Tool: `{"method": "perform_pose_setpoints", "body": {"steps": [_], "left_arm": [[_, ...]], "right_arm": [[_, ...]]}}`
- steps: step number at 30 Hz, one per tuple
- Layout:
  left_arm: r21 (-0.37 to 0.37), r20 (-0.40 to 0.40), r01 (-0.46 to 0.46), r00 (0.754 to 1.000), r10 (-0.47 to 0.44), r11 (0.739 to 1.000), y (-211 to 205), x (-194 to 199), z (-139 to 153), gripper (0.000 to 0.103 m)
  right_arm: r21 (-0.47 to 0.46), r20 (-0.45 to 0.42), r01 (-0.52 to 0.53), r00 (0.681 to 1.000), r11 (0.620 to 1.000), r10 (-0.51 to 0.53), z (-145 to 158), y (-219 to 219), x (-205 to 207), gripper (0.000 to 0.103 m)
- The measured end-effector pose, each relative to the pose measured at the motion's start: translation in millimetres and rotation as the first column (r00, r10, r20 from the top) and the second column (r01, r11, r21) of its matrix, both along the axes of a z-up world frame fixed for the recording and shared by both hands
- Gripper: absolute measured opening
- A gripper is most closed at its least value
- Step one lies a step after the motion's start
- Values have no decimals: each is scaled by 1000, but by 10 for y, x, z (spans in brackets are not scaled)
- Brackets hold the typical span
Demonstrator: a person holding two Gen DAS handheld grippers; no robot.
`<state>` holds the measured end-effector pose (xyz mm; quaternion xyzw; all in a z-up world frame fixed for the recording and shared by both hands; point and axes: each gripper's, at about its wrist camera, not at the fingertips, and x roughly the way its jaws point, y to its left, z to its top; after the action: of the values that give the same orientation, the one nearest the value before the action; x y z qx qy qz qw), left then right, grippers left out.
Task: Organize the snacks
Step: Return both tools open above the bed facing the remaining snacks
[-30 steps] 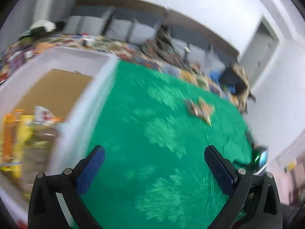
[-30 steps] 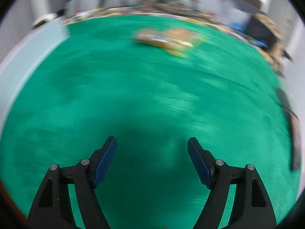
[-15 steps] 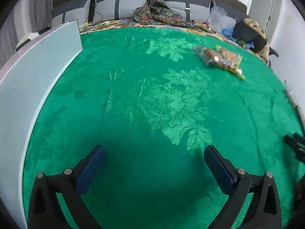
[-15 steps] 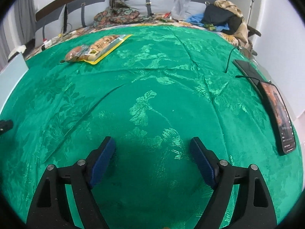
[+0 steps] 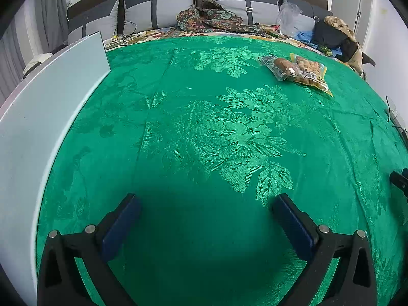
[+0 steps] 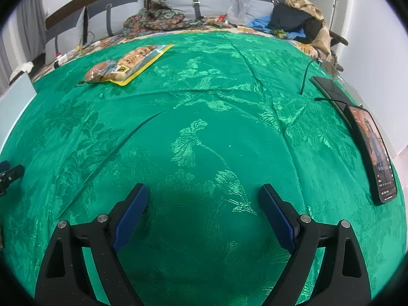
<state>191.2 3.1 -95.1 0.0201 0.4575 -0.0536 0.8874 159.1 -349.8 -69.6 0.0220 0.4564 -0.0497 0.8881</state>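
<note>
Two snack packets lie together on the green cloth [image 5: 204, 132] well ahead of both tools: a clear bag of buns [image 5: 283, 67] overlapping a yellow-edged packet of biscuits [image 5: 309, 72]. In the right wrist view the same pair sits far off to the upper left, bun bag [image 6: 102, 72] touching the yellow packet [image 6: 139, 60]. They lie flat and unstacked, which reads as waiting to be collected rather than already sorted.

The left hand-held gripper [image 5: 204, 221] hangs over bare cloth with its blue pads wide apart and nothing between them. The right hand-held gripper [image 6: 204, 214] is likewise empty – its jaws have just been opening wider, probably to suit the broad, flat packets. Both tilt down toward the cloth, a ready stance for a reach forward.

The white box wall [image 5: 51, 102] stands along the left edge, likely the destination, so the packets would need carrying across. A phone [image 6: 372, 153] and its cable [image 6: 306, 76] rest at the right edge – worth avoiding.
</note>
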Motion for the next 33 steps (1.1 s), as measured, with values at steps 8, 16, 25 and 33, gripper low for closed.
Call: {"method": "perform_pose_setpoints", "body": {"steps": [8, 16, 25, 33], "left_arm": [[0, 0, 0, 1000, 0, 1000, 5, -2, -1, 103], [-1, 0, 0, 1000, 0, 1000, 5, 3, -1, 103], [0, 0, 0, 1000, 0, 1000, 3, 5, 0, 103], [2, -11, -6, 1000, 6, 1000, -8, 27, 5, 103]], "right_arm": [[1, 0, 0, 1000, 1000, 0, 2, -2, 0, 91], [1, 1, -1, 1000, 1000, 1, 3, -2, -2, 91], [2, 1, -1, 1000, 1000, 1, 4, -2, -1, 91], [3, 2, -1, 1000, 1000, 1, 4, 0, -2, 92]]}}
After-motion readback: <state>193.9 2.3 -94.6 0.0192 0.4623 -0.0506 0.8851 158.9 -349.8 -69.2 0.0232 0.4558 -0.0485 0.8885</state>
